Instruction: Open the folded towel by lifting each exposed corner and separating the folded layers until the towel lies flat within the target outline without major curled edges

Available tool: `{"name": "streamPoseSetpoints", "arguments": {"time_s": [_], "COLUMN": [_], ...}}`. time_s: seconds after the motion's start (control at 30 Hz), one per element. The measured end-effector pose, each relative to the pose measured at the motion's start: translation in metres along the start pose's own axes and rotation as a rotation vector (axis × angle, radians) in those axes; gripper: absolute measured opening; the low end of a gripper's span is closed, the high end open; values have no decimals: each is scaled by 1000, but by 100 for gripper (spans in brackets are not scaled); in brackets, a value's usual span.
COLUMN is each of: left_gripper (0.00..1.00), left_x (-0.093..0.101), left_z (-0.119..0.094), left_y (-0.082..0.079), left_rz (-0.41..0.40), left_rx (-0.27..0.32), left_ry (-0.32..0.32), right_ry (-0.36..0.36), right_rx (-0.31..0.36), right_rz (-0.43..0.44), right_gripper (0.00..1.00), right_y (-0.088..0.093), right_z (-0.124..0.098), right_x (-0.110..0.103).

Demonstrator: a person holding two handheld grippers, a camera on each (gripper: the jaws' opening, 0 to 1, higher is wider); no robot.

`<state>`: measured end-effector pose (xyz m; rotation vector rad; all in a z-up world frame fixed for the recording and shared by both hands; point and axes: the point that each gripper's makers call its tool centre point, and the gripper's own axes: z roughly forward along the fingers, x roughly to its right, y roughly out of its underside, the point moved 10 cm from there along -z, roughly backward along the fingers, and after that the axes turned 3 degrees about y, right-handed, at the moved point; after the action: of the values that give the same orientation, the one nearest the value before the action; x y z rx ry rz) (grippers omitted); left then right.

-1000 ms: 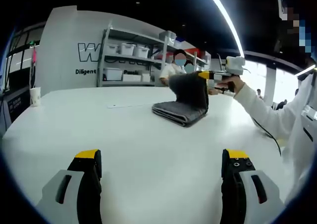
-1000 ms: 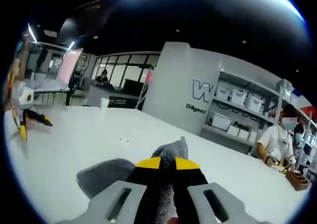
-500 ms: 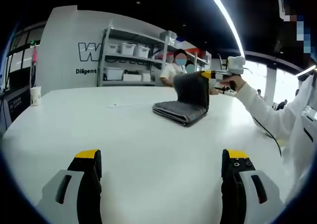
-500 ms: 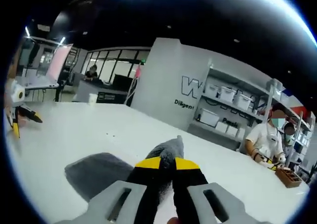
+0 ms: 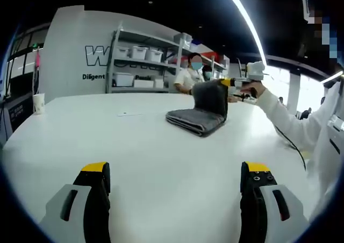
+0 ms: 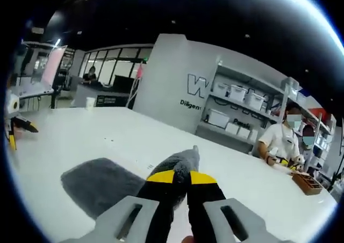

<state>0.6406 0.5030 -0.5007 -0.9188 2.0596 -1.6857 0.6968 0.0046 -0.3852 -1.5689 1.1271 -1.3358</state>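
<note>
**Corner lifted, rest of the towel free to drag**

Your right hand-held gripper (image 6: 181,177) has its jaws pressed together on one corner of the grey towel (image 5: 200,114), and that corner stands raised above the rest of the fold. The towel lies well out on the white worktop (image 5: 150,157), far from your left hand-held gripper (image 5: 176,170), whose jaws are spread wide with nothing between them.

The likeliest trouble is the whole bundle travelling with the pinched corner. Nothing pins the lower layers, so if you pull across rather than peel back, the stack may slide over the smooth worktop instead of opening.

From the right gripper view you cannot tell whether the jaws hold one layer or several. If they hold more than one, the fold will lift as a block and stay closed.

The bite looks to be near the very edge of the cloth. A quick tug could let the corner slip out and flop back curled.

No target outline can be made out on the worktop in either view, so judging where the towel should end up is uncertain from here.
</note>
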Motion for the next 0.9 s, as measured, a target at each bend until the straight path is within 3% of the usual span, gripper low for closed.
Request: {"name": "streamPoseSetpoints", "arguments": {"time_s": [0.9], "left_gripper": [100], "left_x": [-1], "left_z": [1], "left_y": [1], "left_rz": [-5], "left_rx": [-6], "left_ry": [-1], "right_ry": [85], "right_rx": [-142], "right_rz": [-7], "right_gripper": [2], "right_y": [21], "right_z": [-2], "right_x": [29]}}
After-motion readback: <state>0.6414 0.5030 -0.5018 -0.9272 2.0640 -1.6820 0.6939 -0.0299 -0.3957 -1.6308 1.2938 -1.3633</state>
